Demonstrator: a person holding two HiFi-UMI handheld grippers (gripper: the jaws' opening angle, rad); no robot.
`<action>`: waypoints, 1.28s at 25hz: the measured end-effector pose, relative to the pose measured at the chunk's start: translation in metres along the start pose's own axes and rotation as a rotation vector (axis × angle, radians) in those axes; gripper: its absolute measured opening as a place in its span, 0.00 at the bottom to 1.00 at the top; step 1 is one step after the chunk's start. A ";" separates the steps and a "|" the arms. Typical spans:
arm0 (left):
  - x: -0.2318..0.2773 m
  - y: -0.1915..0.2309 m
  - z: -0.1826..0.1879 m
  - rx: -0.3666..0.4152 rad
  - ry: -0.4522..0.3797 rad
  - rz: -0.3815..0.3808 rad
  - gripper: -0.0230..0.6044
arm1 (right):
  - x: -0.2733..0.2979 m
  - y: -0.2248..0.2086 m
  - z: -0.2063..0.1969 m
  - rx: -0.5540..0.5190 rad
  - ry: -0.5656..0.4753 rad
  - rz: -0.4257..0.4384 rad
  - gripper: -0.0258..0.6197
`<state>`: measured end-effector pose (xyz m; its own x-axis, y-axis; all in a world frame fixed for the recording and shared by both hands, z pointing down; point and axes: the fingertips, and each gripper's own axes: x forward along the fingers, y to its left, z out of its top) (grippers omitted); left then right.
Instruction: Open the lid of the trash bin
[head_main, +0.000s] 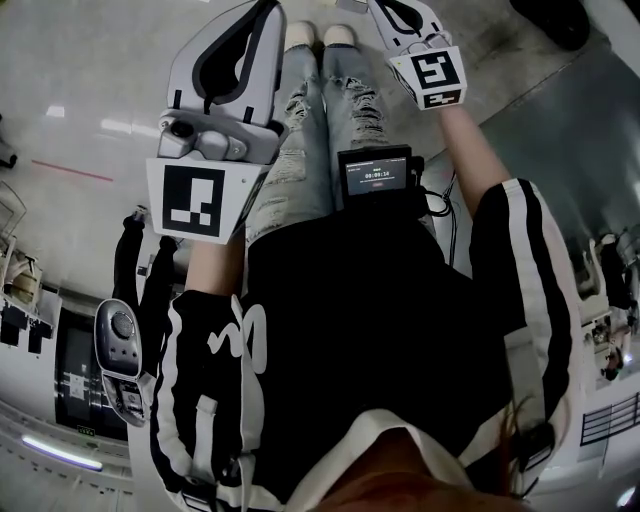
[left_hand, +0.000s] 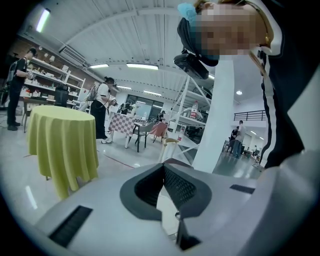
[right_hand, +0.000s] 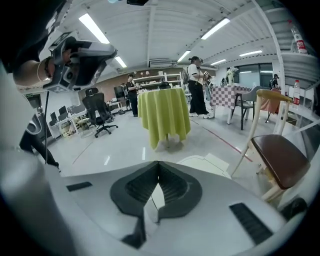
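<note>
My left gripper (left_hand: 163, 165) points out across a large hall, its dark ribbed pads meeting at the tips with nothing between them. My right gripper (right_hand: 158, 163) is likewise shut and empty. Just beyond its tips a low cream-white thing with a flat top (right_hand: 212, 164) sits on the floor; it may be the trash bin's lid, mostly hidden by the jaws. In the head view the left gripper (head_main: 266, 12) and right gripper (head_main: 392, 12) are both held out in front of the person's legs (head_main: 310, 120), over bare floor. No bin shows there.
A round table under a yellow-green cloth (right_hand: 164, 116) (left_hand: 62, 145) stands a few steps off. A brown-seated white chair (right_hand: 277, 155) is close on the right. People (right_hand: 196, 85) stand by a checked table (right_hand: 227, 97). Office chairs (right_hand: 97, 115) and shelving are further back. A small screen (head_main: 375, 175) hangs at the person's waist.
</note>
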<state>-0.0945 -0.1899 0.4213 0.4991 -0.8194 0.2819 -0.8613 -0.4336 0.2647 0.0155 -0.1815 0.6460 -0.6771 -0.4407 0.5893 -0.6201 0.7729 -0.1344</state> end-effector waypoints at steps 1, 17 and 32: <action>0.000 0.000 0.000 -0.002 0.001 0.002 0.05 | 0.002 -0.001 -0.005 -0.003 0.014 -0.001 0.05; -0.004 -0.010 -0.021 -0.026 0.039 -0.007 0.05 | 0.028 0.008 -0.084 -0.059 0.196 0.015 0.05; -0.005 -0.016 -0.026 -0.026 0.059 -0.013 0.05 | 0.036 0.012 -0.131 -0.091 0.352 0.019 0.05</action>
<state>-0.0810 -0.1696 0.4396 0.5159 -0.7896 0.3322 -0.8523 -0.4339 0.2921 0.0355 -0.1281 0.7696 -0.5000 -0.2541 0.8279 -0.5605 0.8238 -0.0856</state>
